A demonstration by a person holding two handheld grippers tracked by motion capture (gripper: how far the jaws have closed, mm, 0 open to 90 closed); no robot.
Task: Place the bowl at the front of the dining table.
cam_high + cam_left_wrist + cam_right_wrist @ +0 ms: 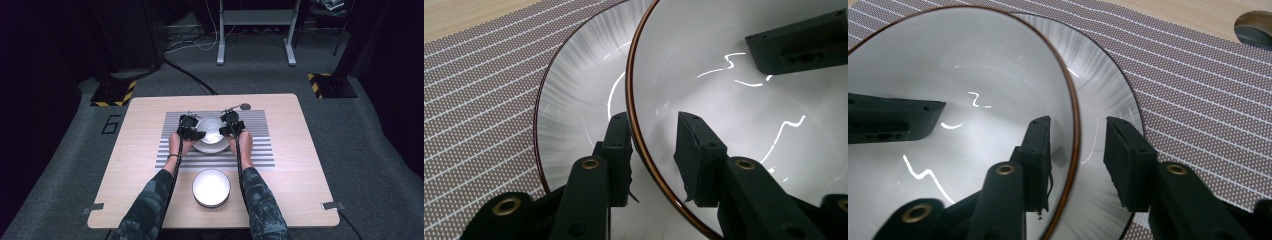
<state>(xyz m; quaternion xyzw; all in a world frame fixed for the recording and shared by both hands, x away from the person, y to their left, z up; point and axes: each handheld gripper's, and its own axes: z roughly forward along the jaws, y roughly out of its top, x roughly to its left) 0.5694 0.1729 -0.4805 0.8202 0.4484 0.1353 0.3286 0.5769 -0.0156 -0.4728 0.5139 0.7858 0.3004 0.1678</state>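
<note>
Left claw [651, 155] straddles the bowl [744, 110] rim, jaws parted, not clamped. We note the bowl sits on a plate [574, 110] on the striped mat [474, 90]. Right claw [1078, 160] likewise straddles the opposite rim, unclamped.

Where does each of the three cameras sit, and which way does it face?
High view: above the person's side, facing forward and down on the table; forearms and both tools show.
Left gripper view: on the left tool, looking along its jaws, which straddle the bowl rim; plate below.
Right gripper view: on the right tool, facing the opposite rim.
Both gripper views share bowl, plate and mat.
</note>
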